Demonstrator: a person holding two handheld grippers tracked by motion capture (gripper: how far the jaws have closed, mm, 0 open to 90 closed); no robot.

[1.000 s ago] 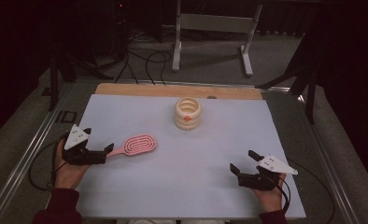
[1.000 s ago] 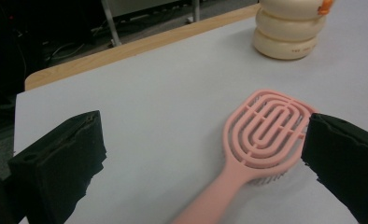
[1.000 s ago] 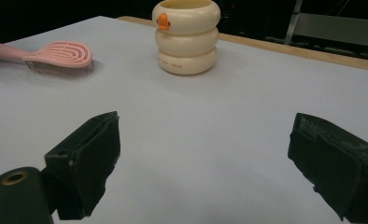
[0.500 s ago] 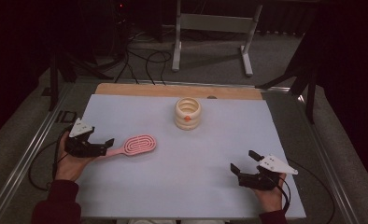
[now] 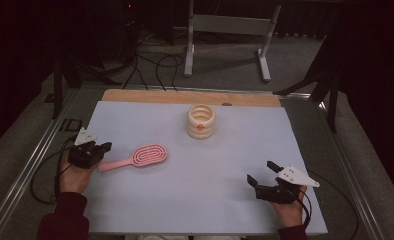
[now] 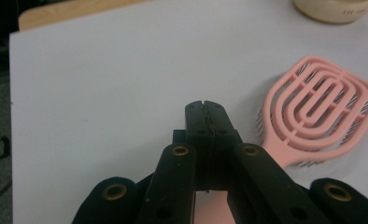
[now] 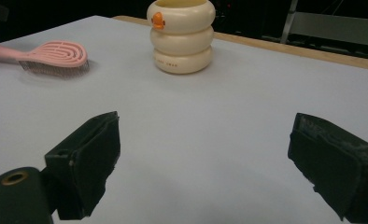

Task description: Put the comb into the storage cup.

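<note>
Since the earlier frame our left gripper (image 5: 99, 150) had slid in and down toward the pink hairbrush (image 5: 137, 157), and its jaws had just been closing until they met, as the left gripper view showed them pressed together. In that view a strip of pink lay under the gripper, below the jaws, which we took for the handle, so we judged the jaws had clenched on the handle's end, though the contact itself was hidden. Gripping at that end would leave the bristled head free, lying flat on the pale worktop (image 5: 225, 165) just beyond the jaws. Our right gripper (image 5: 265, 174) rested at the near right, jaws spread wide with nothing between them, well apart from the brush, probably waiting its turn. Farther back stood the cream ringed cup (image 5: 201, 121), upright, its orange mark toward us, a likely place for the brush
</note>
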